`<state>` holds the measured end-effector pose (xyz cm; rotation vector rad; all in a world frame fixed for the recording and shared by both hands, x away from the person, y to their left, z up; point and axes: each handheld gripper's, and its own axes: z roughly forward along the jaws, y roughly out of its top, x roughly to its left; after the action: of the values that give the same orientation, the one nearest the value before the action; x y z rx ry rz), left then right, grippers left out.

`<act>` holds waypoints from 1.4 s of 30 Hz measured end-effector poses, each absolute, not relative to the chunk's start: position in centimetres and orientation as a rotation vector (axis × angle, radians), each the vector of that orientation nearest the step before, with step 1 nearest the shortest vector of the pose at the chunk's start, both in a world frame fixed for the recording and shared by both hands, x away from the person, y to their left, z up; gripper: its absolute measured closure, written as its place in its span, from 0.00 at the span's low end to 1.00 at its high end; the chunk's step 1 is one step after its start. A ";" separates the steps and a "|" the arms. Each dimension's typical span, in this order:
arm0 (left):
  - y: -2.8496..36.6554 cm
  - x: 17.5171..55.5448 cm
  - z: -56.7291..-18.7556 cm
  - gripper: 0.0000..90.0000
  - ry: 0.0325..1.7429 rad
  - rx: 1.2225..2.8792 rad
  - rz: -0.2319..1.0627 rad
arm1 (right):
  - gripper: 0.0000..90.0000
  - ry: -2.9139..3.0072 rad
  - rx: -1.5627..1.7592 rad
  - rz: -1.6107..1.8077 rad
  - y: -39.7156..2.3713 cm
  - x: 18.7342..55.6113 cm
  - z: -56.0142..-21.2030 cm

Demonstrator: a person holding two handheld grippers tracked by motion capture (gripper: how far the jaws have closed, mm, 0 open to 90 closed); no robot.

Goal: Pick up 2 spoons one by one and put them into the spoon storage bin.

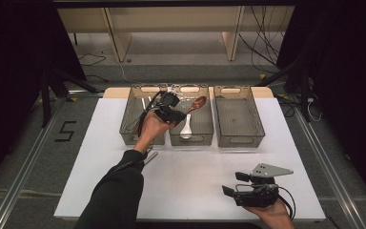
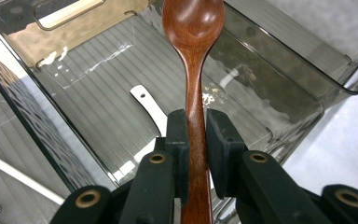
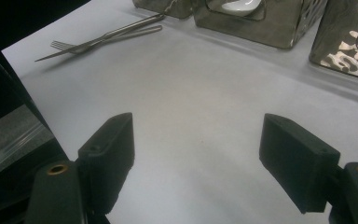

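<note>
L gripper point(image 2: 196, 140): jaws pinched on the handle of the wooden spoon point(image 2: 193, 70), pads pressing both sides. Spoon is held over the middle bin point(image 1: 205, 119), bowl end out past the jaws. Long axis runs straight along the gripper's line; in the high view it slants up and to the right, bowl toward the bin's far right wall.

R gripper point(image 3: 205, 154): jaws spread wide, nothing between, over bare table point(image 3: 205, 93) at the near right corner.

Clearance: three bins sit side by side along the far table edge, walls nearly touching. Wide open white surface between bins and near edge. Metal fork point(image 3: 98, 39) and a second metal utensil lie crossed just in front of the left bin point(image 1: 133, 119).

Materials: bins are smoky clear plastic w/ ribbed floors and cut-out handles. Spoon is smooth reddish-brown wood, oval bowl, slim neck. White spoon point(image 1: 186, 128) lies on the middle bin's floor. Right bin point(image 1: 238, 119) floor bare.
</note>
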<state>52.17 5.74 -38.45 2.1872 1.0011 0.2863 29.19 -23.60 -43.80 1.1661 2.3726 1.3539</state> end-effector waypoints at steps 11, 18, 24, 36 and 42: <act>5.3 52.6 -39.5 0.88 1.036 2.187 0.276 | 0.30 2.371 1.163 1.356 -23.7 29.2 -43.8; 5.1 52.8 -39.9 0.73 1.068 2.167 0.284 | 0.30 2.371 1.164 1.356 -23.7 29.2 -43.8; 5.3 52.5 -39.4 0.61 1.070 2.153 0.267 | 0.30 2.369 1.163 1.358 -23.7 29.2 -43.8; 7.2 51.0 -37.5 0.35 1.079 2.129 0.182 | 0.30 2.365 1.161 1.357 -23.7 29.1 -43.7; 8.7 49.7 -36.6 0.30 1.062 2.124 0.190 | 0.30 2.366 1.163 1.355 -23.6 29.1 -43.7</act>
<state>49.72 8.68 -36.65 2.1244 1.0618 0.1901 29.14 -23.65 -43.74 1.1626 2.3664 1.3548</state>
